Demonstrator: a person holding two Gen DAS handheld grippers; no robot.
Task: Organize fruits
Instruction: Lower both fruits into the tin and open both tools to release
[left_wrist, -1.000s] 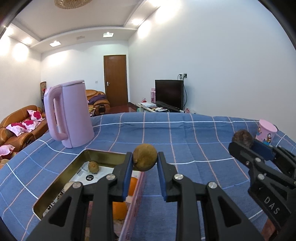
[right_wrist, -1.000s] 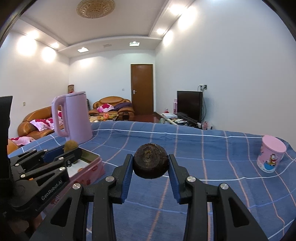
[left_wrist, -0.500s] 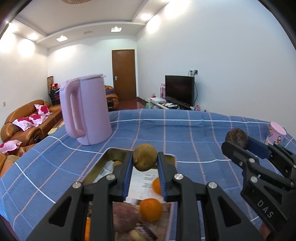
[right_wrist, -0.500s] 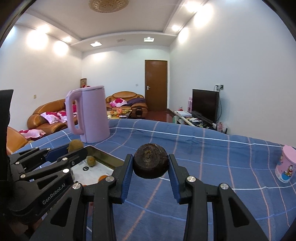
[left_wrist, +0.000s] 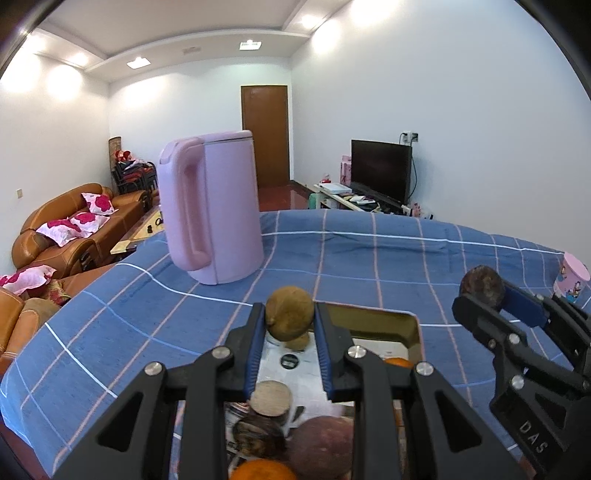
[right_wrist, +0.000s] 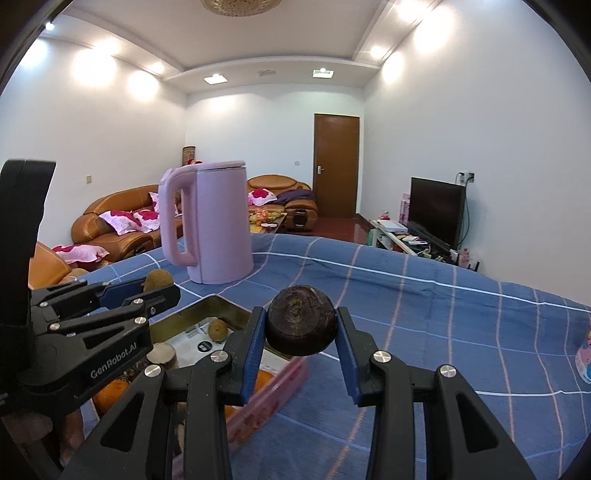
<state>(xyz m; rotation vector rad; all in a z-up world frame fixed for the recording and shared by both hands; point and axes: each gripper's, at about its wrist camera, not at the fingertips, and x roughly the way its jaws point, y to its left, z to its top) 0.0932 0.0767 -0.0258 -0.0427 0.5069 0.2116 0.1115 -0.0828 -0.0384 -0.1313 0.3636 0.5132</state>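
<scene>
My left gripper (left_wrist: 290, 328) is shut on a brown kiwi (left_wrist: 290, 312) and holds it over the gold-lined pink tin tray (left_wrist: 373, 319). The tray holds a small kiwi (left_wrist: 298, 342), oranges (left_wrist: 263, 469), a dark purple fruit (left_wrist: 319, 445) and other fruits. My right gripper (right_wrist: 301, 332) is shut on a dark brown round fruit (right_wrist: 301, 325), held above the cloth just right of the tray (right_wrist: 207, 308). The right gripper also shows in the left wrist view (left_wrist: 491, 299), and the left gripper in the right wrist view (right_wrist: 147, 291).
A tall pink kettle (left_wrist: 212, 206) stands on the blue checked cloth (left_wrist: 369, 258) behind the tray. A pink cup (left_wrist: 572, 275) stands at the far right. Sofas lie beyond the table's left edge.
Both grippers have swung left and forward with their fruits. The left gripper now sits over the tray's middle, and the kettle looms closer.
</scene>
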